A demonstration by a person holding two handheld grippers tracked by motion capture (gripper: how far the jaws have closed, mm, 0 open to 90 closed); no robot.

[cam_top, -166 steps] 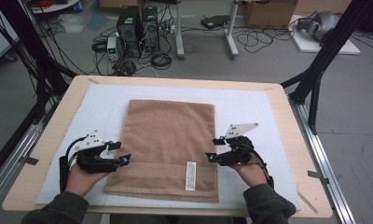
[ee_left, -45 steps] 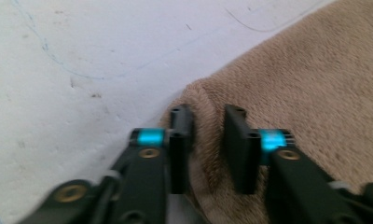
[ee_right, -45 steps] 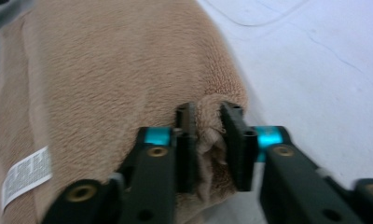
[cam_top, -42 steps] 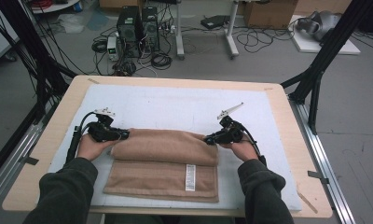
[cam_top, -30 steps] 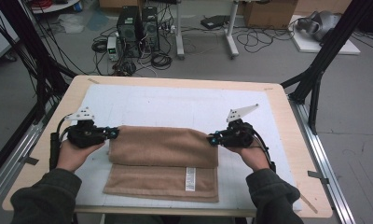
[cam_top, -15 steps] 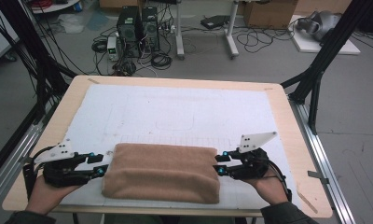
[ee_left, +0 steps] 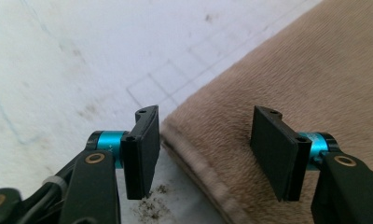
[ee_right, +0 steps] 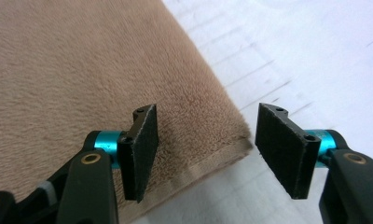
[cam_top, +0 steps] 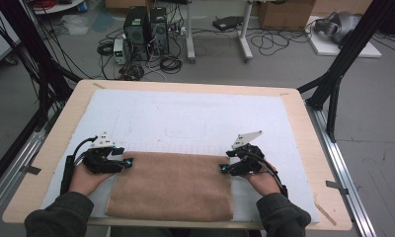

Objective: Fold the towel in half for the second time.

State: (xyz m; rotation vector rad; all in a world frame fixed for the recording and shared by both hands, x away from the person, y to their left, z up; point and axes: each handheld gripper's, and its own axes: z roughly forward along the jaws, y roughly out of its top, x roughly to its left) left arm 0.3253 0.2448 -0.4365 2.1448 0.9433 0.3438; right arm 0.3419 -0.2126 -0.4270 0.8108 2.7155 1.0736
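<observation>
Now the towel point(cam_top: 172, 185) lies folded; left gripper point(cam_top: 128, 163) and right gripper point(cam_top: 224, 168) have just been opening, released.

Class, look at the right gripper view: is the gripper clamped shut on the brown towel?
No: the right gripper stands open, its pads apart, with the towel corner lying flat beneath them.

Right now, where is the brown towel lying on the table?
In the high view the folded towel lies flat on the white mat at the table's near edge, between the left tool and the right tool, which sit at its far corners.
</observation>
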